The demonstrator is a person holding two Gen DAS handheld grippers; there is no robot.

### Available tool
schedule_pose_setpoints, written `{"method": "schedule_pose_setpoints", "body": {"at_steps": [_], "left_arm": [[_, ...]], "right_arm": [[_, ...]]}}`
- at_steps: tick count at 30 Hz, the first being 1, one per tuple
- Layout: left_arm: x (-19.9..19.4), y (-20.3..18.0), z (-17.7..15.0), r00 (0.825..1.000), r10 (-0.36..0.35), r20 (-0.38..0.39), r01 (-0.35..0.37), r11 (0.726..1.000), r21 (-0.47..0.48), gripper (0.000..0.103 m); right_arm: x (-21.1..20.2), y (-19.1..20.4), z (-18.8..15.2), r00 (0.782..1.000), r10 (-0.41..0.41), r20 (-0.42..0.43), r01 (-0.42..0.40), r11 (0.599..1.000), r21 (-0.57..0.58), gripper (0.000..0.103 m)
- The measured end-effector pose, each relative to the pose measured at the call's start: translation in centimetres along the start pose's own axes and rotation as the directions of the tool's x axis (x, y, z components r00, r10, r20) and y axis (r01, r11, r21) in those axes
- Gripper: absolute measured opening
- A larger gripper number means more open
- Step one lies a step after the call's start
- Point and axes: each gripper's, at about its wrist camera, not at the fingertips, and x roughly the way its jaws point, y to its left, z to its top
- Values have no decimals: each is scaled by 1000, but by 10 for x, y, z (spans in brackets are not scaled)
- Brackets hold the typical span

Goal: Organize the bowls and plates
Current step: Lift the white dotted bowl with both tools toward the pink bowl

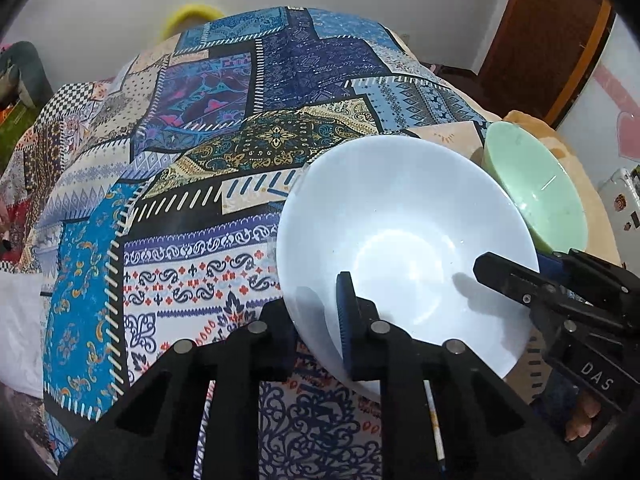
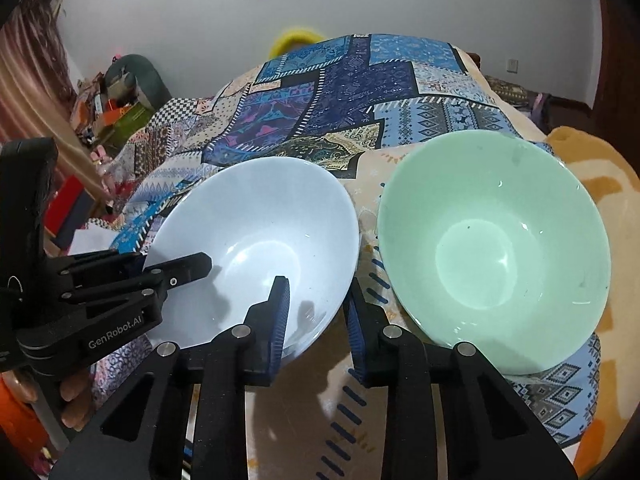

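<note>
Rim of white bowl (image 1: 400, 220) caught in left gripper (image 1: 316, 332) low in the left wrist view: blue ribbed pad inside against the glossy slope, black finger outside, jaws drawn almost together on the thin wall. Loses the bowl's near edge behind the black linkage. Shows right gripper (image 1: 520, 270) coming in from the right, one finger lying over the inner slope, the other mostly hidden behind the far rim. Sits round, smooth and deep on patchwork cloth (image 1: 200, 160) printed in blue, cream and black. Half cuts off green bowl (image 1: 532, 188) behind the white one, just beside it; hard to tell whether touching. Leaves person's fingers (image 1: 580, 420) only partly seen under the right handle

Seen from the right wrist: right gripper (image 2: 316, 316) astride the white bowl (image 2: 256, 216) at its right rim, ribbed pad inside, other pad outside in the space between the bowls, closed down on the wall. Holds left gripper (image 2: 160, 266) at the opposite rim, outer finger hidden behind the bowl. Keeps green bowl (image 2: 492, 240) whole, shiny, upright, free of both jaws
</note>
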Motion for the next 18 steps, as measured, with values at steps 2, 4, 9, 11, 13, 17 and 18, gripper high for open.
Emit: {"method": "schedule_pose_setpoints", "body": {"at_steps": [2,4,9,11,13,17,18], "left_arm": [[-3,-1,-2,1000,5,-5,-5,1000,1,17],[-8,-3,-6,1000,11,-1,-11,1000,7,17],[-23,-8,-16,1000,12,5,-12,1000,13,17],[-30,-11,-20,1000,12,9,-12,1000,17,17],[-37,-14,-24,1000,11,11,-11,1000,18,17],[-53,-18,-33,1000,1,22,-1,1000,10,17],[-57,-20,-36,1000,-1,24,1,1000,9,17]], "right_arm": [[-2,1,-1,1000,2,0,-2,1000,-5,25],[-5,3,-3,1000,6,-1,-6,1000,-6,25],[-16,8,-10,1000,7,-2,-7,1000,-9,25],[-21,9,-13,1000,6,-2,-6,1000,-8,25],[-27,10,-16,1000,5,-1,-5,1000,-6,25],[-40,14,-23,1000,4,8,-4,1000,3,25],[-44,15,-24,1000,1,12,-1,1000,4,25]]}}
